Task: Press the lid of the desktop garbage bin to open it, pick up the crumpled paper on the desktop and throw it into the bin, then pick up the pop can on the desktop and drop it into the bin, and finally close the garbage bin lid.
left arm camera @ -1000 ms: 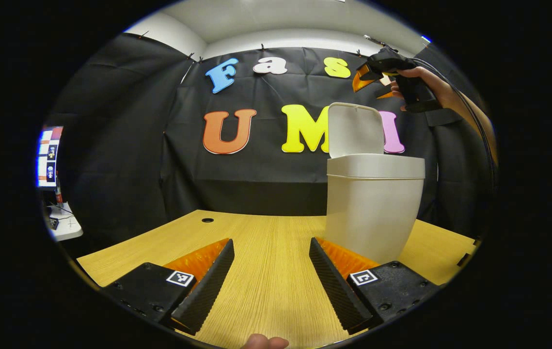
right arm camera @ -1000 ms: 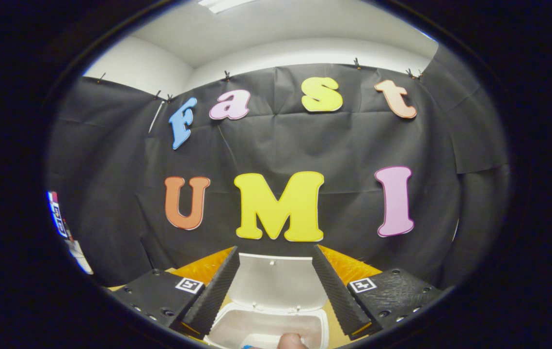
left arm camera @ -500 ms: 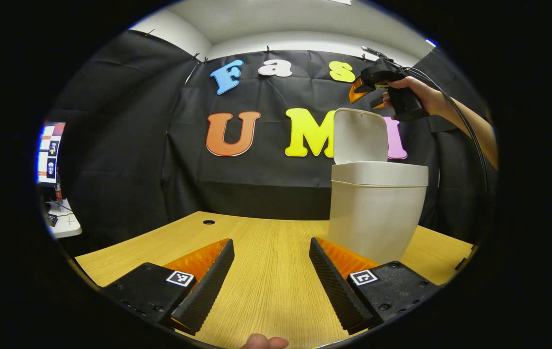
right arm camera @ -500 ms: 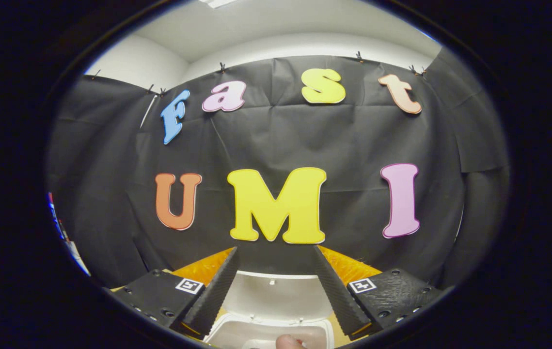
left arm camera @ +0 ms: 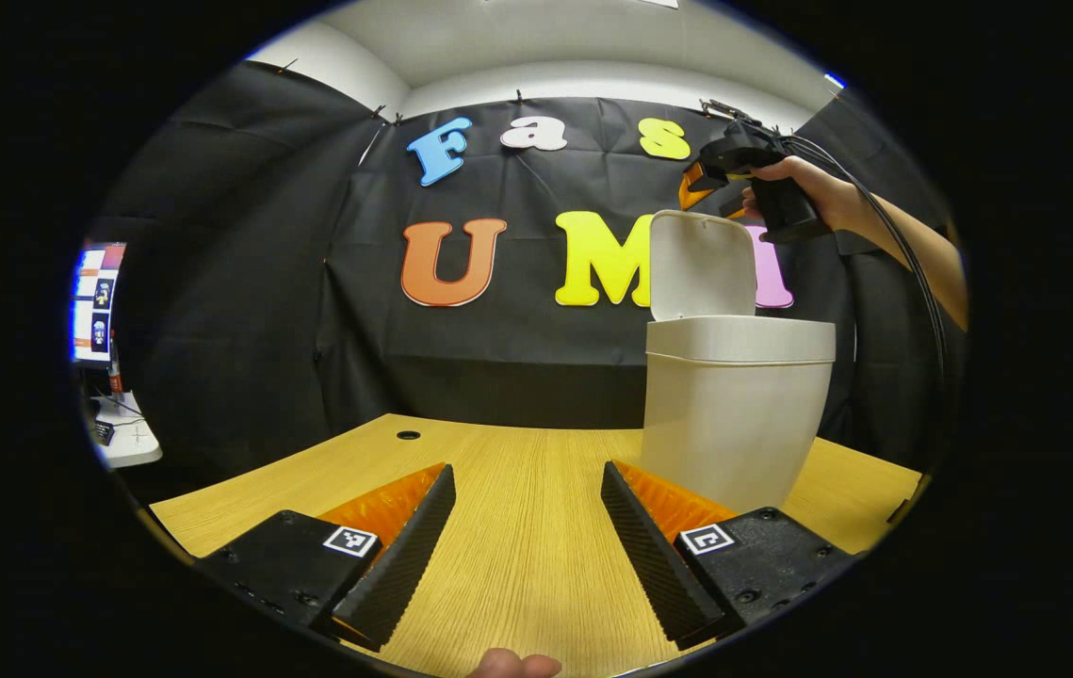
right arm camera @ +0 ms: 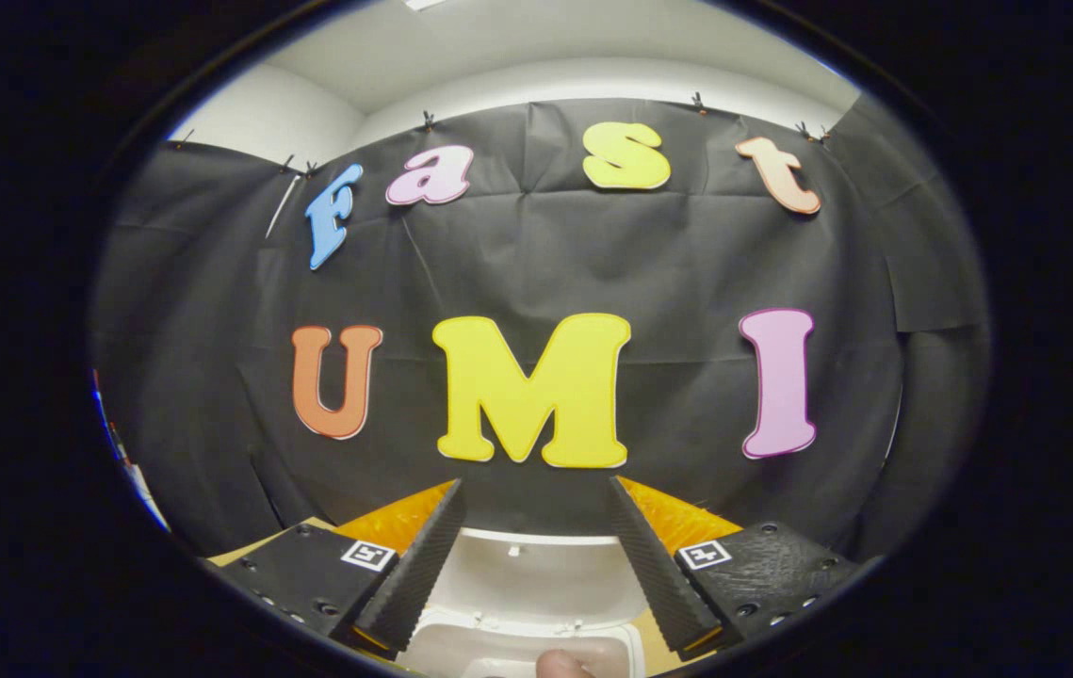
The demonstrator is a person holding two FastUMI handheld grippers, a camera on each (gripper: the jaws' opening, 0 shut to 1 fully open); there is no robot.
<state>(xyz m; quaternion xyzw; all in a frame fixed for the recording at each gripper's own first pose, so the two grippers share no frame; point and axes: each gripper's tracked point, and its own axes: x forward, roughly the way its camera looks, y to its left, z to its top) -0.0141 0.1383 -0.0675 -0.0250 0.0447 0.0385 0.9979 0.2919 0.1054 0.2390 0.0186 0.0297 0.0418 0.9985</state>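
On the wooden desktop (left arm camera: 517,527), to the right and a little beyond my left gripper (left arm camera: 528,527), stands the pale garbage bin (left arm camera: 734,414), upright, with its lid (left arm camera: 701,264) swung up and standing nearly vertical at the far edge of the rim. My left gripper hovers low over the bare wood, its jaws spread wide with nothing between them, the right finger lying just beside the foot of the bin, though I cannot tell whether it touches. High up at the far right, in the left gripper view, my right gripper (left arm camera: 710,184) is held in my hand (left arm camera: 804,184) above the bin, close to the lid's top edge. From the right gripper view, my right gripper (right arm camera: 536,556) points over the open bin (right arm camera: 527,650), its jaws spread apart and holding nothing; the raised lid (right arm camera: 536,584) shows between the two fingers, with the bin's rim and pale hollow just below it. What lies inside the bin I cannot make out. A fingertip (right arm camera: 560,667) of mine shows at the very bottom edge there. Far off to the left, beyond the desk's edge, a lit screen (left arm camera: 93,301) stands over a small white surface (left arm camera: 126,438), and a small round hole (left arm camera: 408,435) marks the desktop's far left part.
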